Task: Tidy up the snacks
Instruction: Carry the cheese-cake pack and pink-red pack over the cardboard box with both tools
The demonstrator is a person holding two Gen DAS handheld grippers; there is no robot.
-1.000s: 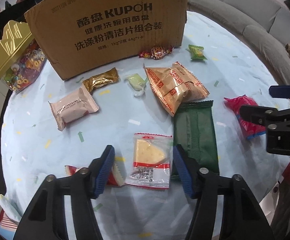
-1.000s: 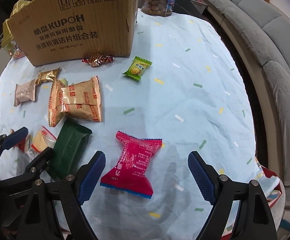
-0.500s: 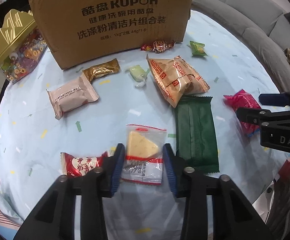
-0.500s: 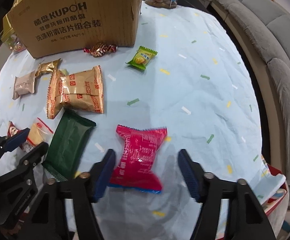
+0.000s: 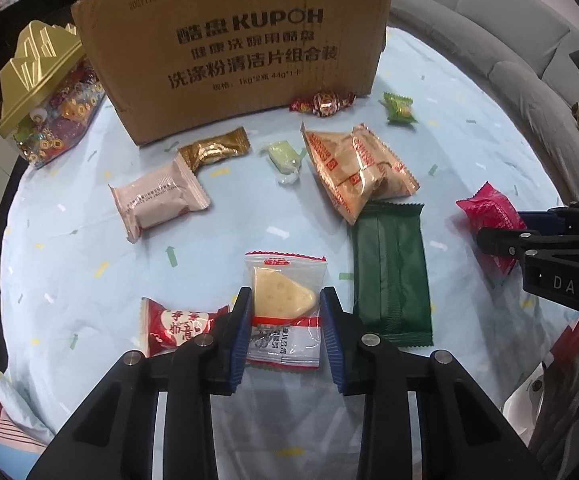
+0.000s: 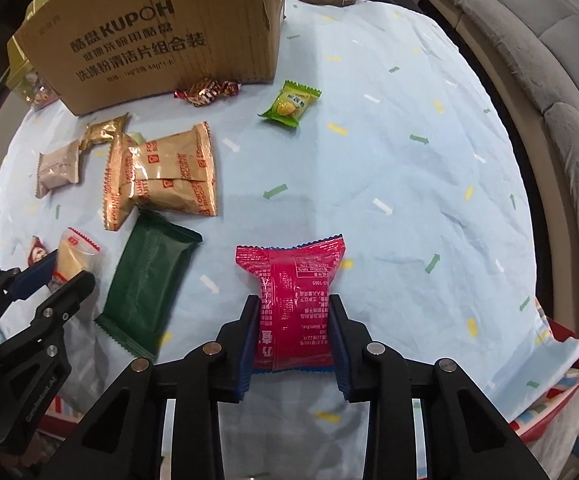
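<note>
Snack packets lie scattered on a light blue tablecloth (image 6: 409, 160) in front of a cardboard box (image 5: 241, 52). My left gripper (image 5: 286, 298) points down at a clear packet with a yellow cheese-shaped wedge (image 5: 281, 292). Its jaws are closing and the blue pads press on the packet's two sides. My right gripper (image 6: 294, 304) is closing on a red packet (image 6: 293, 276), which is pinched narrow between its pads. Both packets rest on the cloth. The right gripper (image 5: 503, 228) also shows at the right edge of the left wrist view.
Near the grippers lie a dark green packet (image 5: 389, 276), tan biscuit packs (image 5: 361, 168), a beige packet (image 5: 157, 200), a gold wrapper (image 5: 213, 150), a red-and-white candy (image 5: 177, 324) and a green candy (image 6: 291, 104). A gold-lidded jar (image 5: 45, 100) stands left; a grey sofa (image 6: 549, 60) curves right.
Both grippers' jaws have closed in from wide apart. The left pads now touch the cheese packet and the right pads squeeze the red packet. Both hands stayed about where they were.
</note>
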